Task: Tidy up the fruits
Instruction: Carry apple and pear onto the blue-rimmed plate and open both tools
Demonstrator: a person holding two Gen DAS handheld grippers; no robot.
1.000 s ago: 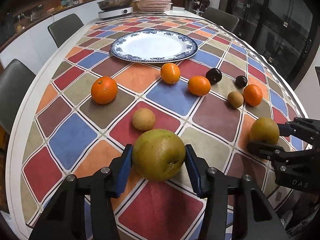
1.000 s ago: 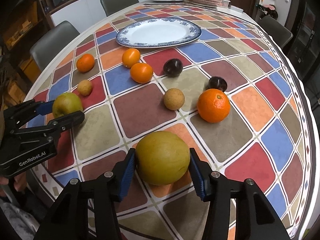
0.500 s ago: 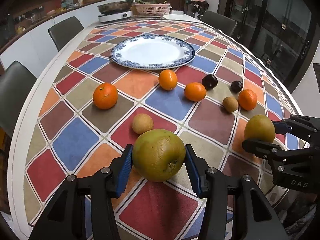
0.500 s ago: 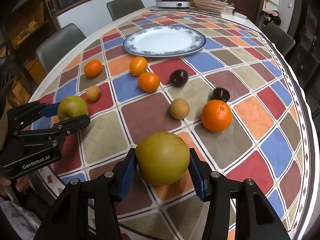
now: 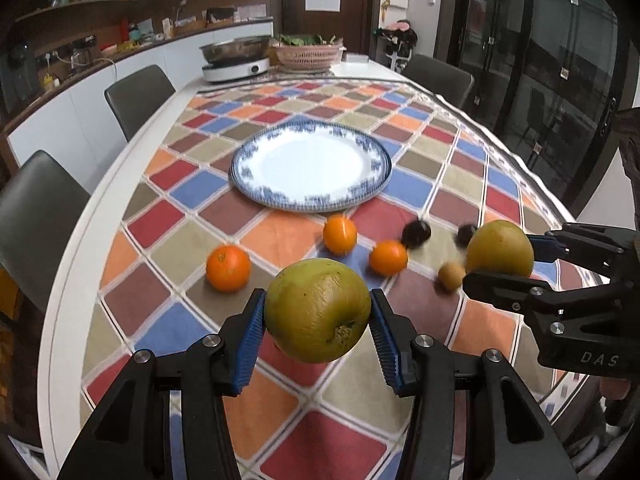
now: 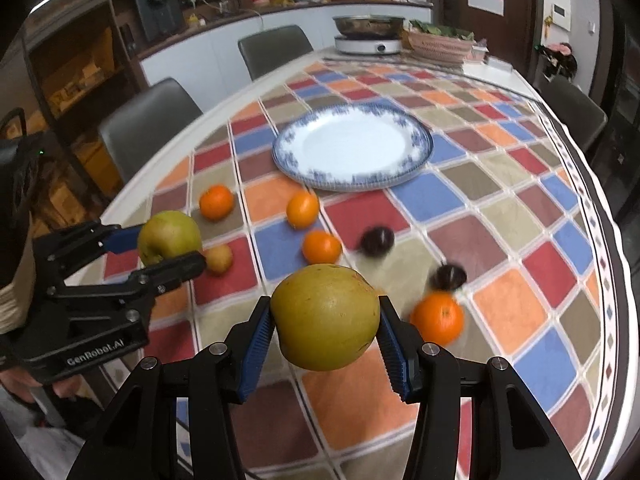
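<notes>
My left gripper (image 5: 318, 314) is shut on a large green-brown pear (image 5: 318, 310), held above the checked tablecloth. My right gripper (image 6: 326, 320) is shut on a second yellow-green pear (image 6: 325, 316), also lifted off the table. Each gripper shows in the other's view: the right one (image 5: 500, 258) with its pear at the right, the left one (image 6: 170, 240) with its pear at the left. Ahead lies an empty blue-rimmed white plate (image 5: 256, 194) (image 6: 420, 162). Between plate and grippers lie several oranges (image 5: 228, 268) (image 6: 438, 318), two dark plums (image 6: 377, 242) and small brown fruits (image 5: 451, 276).
The round table (image 5: 76, 264) carries a checked cloth; its edge curves close on both sides. Grey chairs (image 5: 138, 98) stand along the left. A cooker with a steel pot (image 5: 236, 60) and a woven basket (image 5: 308, 54) sit at the far end.
Both grippers have risen with their pears and tilted up, so the plate and the far end of the room now show higher and fuller. The fruits on the cloth have not moved.
</notes>
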